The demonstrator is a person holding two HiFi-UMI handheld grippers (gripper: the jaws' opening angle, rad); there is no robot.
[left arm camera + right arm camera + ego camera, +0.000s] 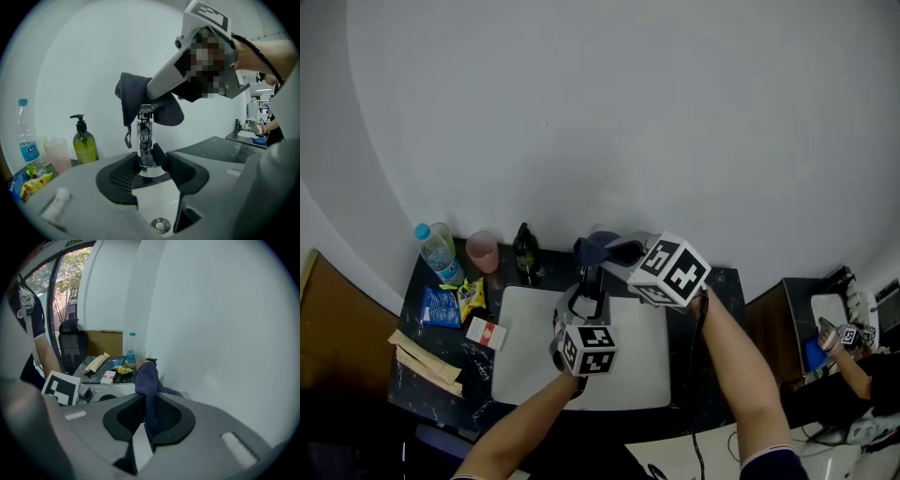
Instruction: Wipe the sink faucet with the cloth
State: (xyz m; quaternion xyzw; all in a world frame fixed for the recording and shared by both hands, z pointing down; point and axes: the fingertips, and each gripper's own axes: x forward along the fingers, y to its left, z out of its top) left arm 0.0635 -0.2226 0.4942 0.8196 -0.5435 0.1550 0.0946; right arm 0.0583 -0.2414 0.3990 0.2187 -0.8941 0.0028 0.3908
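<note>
Two tools: left hand-held gripper (150, 160) clamps the faucet (145, 133); right hand-held gripper (149, 411) pinches the cloth (147, 377) at faucet's 12 o'clock.

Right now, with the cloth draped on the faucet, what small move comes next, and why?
Probably slide the cloth in the right claw down the faucet: it drapes only the top, and the left claw grips the chrome body lower down.

From sink (530, 349) centre: faucet (145, 136) at 12 o'clock, cloth (129, 96) draped on top. Soap bottle (84, 143), cup (57, 154), water bottle (27, 140) rowed at 10–11; snack packets (442, 307) at 9.
</note>
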